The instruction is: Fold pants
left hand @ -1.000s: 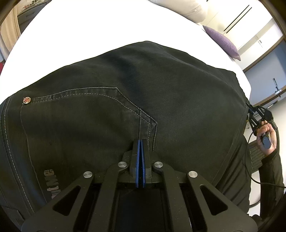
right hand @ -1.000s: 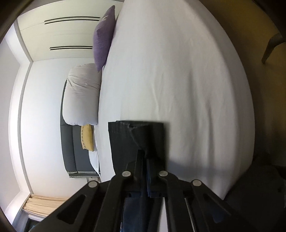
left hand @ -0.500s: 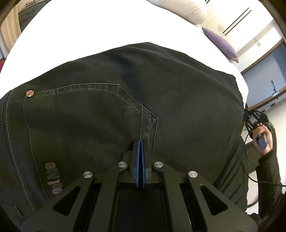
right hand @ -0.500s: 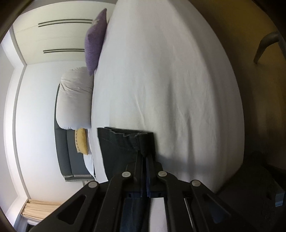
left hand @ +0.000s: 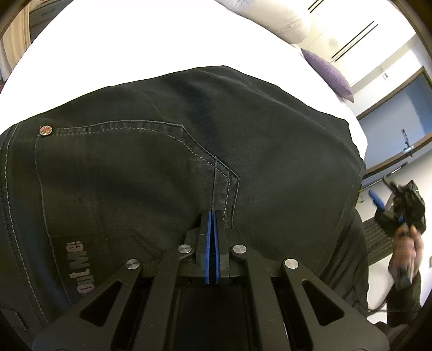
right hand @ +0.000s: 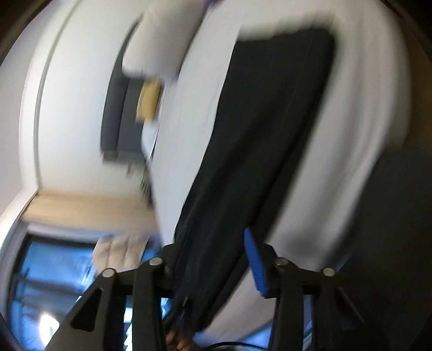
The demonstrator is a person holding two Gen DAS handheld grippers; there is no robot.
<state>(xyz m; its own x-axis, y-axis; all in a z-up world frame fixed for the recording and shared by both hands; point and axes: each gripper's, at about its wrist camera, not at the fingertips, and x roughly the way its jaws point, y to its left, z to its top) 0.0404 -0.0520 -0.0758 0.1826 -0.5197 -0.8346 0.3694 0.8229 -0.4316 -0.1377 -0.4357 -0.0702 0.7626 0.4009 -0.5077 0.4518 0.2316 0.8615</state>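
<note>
Black denim pants (left hand: 167,172) lie spread on the white bed (left hand: 135,40), back pocket and rivet up. My left gripper (left hand: 212,216) is shut on the fabric at the seam below the pocket corner. The right wrist view is blurred. In it the pants (right hand: 264,129) run away along the bed (right hand: 364,121). My right gripper (right hand: 210,243) has its jaws opening. The dark cloth passes between them and the blue pad (right hand: 253,264) stands clear of it. In the left wrist view the right gripper (left hand: 399,205) hangs in a hand (left hand: 405,256) off the bed's right side.
A purple cushion (left hand: 329,73) and a white pillow (left hand: 278,19) sit at the head of the bed. A grey headboard (right hand: 118,113) and a yellow cushion (right hand: 148,100) show in the right wrist view. A window (right hand: 54,270) is at lower left.
My right gripper has let go of the trouser end, opened its jaws and swung back away from the bed with a roll. My left gripper has stayed clamped on the pants.
</note>
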